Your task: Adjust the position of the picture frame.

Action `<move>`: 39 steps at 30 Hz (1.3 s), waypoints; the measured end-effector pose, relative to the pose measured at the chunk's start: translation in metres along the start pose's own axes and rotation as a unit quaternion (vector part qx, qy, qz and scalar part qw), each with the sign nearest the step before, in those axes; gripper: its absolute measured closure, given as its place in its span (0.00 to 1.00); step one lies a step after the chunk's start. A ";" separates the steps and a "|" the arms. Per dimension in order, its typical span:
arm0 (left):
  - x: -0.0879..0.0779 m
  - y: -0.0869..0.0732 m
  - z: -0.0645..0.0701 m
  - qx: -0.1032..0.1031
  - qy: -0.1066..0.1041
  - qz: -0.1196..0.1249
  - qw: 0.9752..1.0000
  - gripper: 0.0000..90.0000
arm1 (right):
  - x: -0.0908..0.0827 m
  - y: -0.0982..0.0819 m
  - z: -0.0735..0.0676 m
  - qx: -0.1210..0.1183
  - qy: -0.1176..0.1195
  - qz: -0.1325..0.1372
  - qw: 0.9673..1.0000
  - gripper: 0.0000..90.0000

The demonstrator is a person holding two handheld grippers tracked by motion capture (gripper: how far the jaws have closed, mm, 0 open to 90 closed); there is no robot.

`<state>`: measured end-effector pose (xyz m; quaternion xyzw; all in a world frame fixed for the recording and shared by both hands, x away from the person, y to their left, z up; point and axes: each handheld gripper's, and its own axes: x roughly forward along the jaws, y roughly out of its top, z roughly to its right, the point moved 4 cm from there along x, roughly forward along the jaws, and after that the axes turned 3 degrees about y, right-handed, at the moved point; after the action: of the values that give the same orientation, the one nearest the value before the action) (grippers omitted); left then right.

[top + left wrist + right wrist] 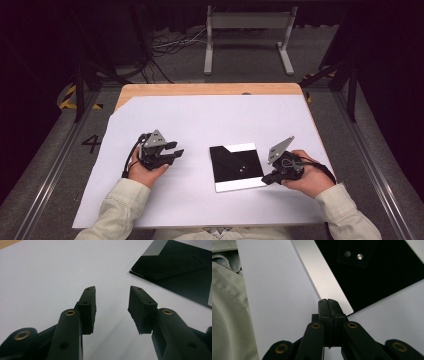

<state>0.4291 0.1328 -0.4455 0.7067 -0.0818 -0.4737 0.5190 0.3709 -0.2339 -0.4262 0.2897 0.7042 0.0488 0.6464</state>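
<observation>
A flat black square panel [236, 165] with pale strips along its far and near edges lies on the white sheet, right of centre. Two small round studs [353, 255] sit on a raised black patch on it. My right gripper [265, 179] is shut, pads pressed together with nothing between them. In the right gripper view its tips [327, 301] rest at the near right corner of the panel's silver strip [322, 277]. My left gripper [176, 148] is held to the left of the panel, apart from it. Its jaws [112, 290] stand open and empty, and the panel [180, 272] lies ahead to their right.
A white sheet [200, 120] covers most of the wooden table [200, 89]. A pale sleeve [224, 302] runs down the left side of the right gripper view. Beyond the table a metal stand [247, 40] and loose cables [170, 45] are on the floor.
</observation>
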 end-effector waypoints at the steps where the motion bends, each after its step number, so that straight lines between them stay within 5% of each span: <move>1: 0.000 0.000 0.000 0.000 0.000 0.000 1.000 0.64 | 0.002 0.000 0.000 -0.003 0.003 -0.004 1.000 1.00; 17: 0.001 0.000 0.000 0.002 0.000 -0.001 1.000 0.64 | 0.023 -0.006 0.003 -0.009 0.000 -0.053 0.999 1.00; 23: 0.001 0.000 0.000 0.002 0.000 -0.001 1.000 0.63 | 0.023 -0.006 0.004 -0.016 -0.002 -0.049 0.999 1.00; 33: 0.002 0.000 0.000 0.005 0.003 0.001 1.000 0.62 | 0.022 -0.005 0.019 -0.010 -0.048 -0.024 0.999 1.00; 39: 0.005 0.001 -0.002 0.004 0.015 0.004 1.000 0.58 | 0.023 -0.002 0.030 0.005 -0.092 -0.001 0.996 1.00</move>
<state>0.4335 0.1310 -0.4475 0.7154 -0.0789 -0.4605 0.5195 0.3988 -0.2334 -0.4525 0.2957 0.6424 0.0180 0.7068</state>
